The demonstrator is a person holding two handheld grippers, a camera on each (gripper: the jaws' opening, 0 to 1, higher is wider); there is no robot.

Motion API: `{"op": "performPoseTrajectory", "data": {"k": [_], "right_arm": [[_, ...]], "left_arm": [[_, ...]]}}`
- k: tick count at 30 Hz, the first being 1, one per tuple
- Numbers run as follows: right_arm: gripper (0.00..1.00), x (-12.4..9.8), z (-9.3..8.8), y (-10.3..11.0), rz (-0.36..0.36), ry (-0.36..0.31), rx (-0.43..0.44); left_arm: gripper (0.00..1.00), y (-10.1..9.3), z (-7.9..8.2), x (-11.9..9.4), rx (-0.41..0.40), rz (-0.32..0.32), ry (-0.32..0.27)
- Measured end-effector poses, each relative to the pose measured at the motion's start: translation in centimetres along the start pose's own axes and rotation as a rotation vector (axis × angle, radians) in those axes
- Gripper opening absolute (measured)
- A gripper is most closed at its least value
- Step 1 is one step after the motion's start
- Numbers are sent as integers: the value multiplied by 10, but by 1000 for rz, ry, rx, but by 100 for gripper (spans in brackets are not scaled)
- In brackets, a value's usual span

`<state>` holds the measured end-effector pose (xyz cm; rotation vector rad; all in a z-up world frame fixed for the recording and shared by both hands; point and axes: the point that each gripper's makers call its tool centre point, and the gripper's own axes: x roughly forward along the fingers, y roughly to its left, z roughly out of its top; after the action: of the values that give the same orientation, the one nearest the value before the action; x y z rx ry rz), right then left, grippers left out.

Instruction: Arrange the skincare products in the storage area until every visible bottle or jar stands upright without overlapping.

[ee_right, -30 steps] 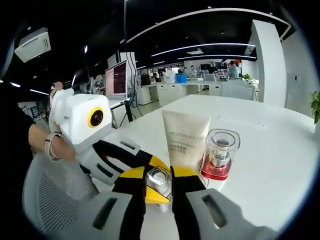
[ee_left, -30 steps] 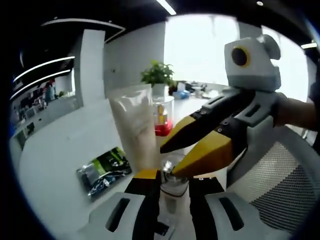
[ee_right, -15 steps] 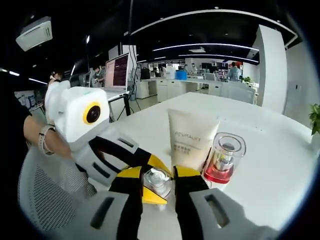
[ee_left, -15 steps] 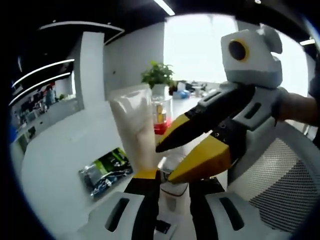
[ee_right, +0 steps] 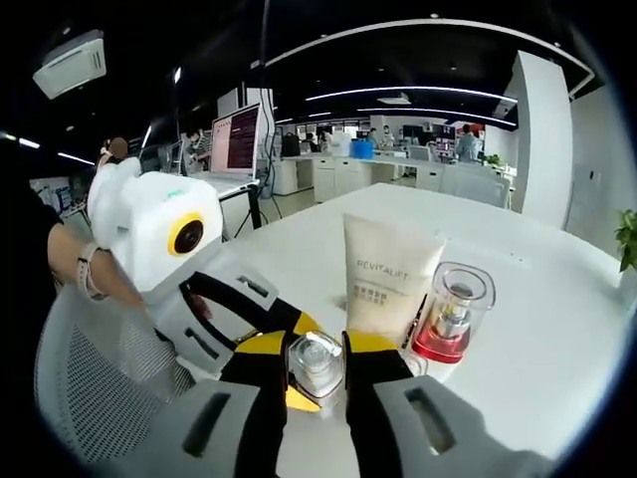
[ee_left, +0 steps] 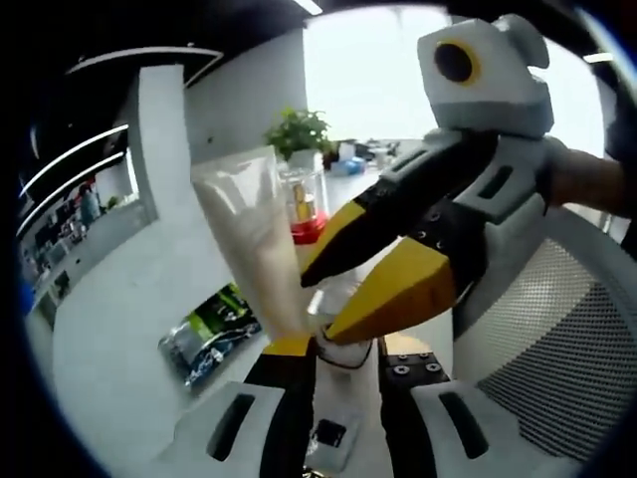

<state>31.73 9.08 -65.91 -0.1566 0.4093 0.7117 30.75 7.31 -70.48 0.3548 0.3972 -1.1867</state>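
Glass bottle (ee_right: 316,360), small and clear with a shiny cap, sits between the yellow tips of the right tongs (ee_right: 315,363), which are closed against its sides; in the left gripper view the same bottle (ee_left: 343,351) shows low down, just under those yellow tips. The left tongs (ee_left: 333,358) reach in from the side, their tips bracketing the bottle's base, but whether they actually press on it cannot be told. Just behind the bottle stands a cream tube (ee_right: 389,281) printed REVITALIFT, upright with its crimped end upward. Beside the tube, touching or nearly so, stands a clear cylindrical bottle with a red base (ee_right: 452,314), also upright. All rest on a white surface (ee_right: 537,329). In the left gripper view a flat green and silver sachet (ee_left: 207,333) lies on the surface, apart from the tube. A mesh office chair (ee_left: 552,329) sits behind the right tongs, and a potted plant (ee_left: 298,132) stands at the far edge.
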Motion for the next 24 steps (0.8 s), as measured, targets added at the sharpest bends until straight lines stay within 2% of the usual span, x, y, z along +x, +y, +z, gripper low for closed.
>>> {"op": "performPoseTrajectory", "data": {"k": [3, 13, 17, 24], "right_arm": [[21, 0, 0, 0, 0, 1, -3], [21, -1, 0, 1, 8, 3, -11], [24, -1, 0, 1, 10, 15, -46], [25, -13, 10, -2, 5, -16, -45]], "left_arm": [[19, 1, -6, -1, -5, -5, 35], [15, 2, -19, -6, -26, 1, 102], [13, 2, -21, -7, -31, -2, 107], [13, 3, -27, -8, -45, -4, 131]]}}
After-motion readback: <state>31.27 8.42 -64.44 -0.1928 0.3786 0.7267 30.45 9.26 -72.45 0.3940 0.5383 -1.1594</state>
